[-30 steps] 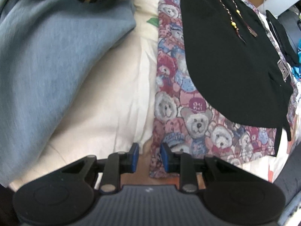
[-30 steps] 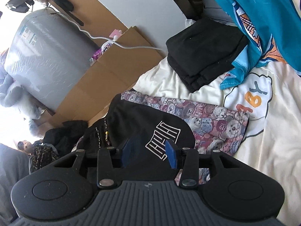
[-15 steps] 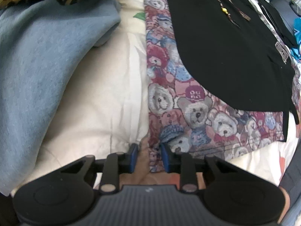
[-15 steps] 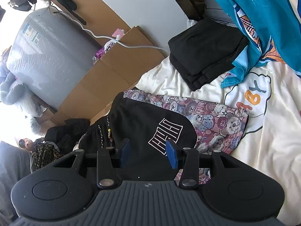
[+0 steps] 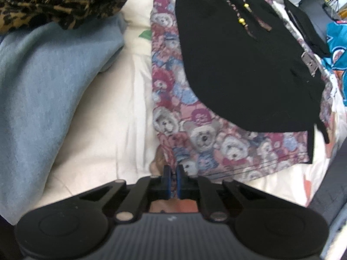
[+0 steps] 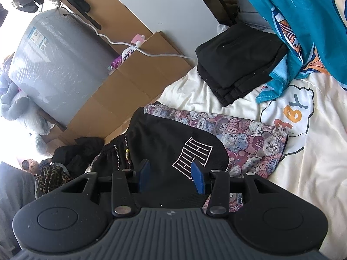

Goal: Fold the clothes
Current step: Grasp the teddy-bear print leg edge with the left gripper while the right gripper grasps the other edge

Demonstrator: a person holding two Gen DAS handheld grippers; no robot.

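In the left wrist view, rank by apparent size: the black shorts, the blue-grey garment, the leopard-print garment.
1. blue-grey garment, cut off by the frame and nearest, so unsure
2. black shorts, close behind
3. leopard-print garment, only partly in view

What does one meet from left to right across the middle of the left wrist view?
Blue sweatshirt → cream bedsheet → teddy-bear print garment → black shorts → turquoise printed cloth.

A cotton garment printed with grey teddy bears on pink, maroon and blue [image 5: 208, 143] lies under plain black drawstring shorts with a white block logo [image 6: 193, 156]; the cream bedsheet [image 5: 112, 125] carries orange lettering; a folded pale-blue sweatshirt [image 5: 43, 91]; leopard-print fleece [image 5: 54, 2].
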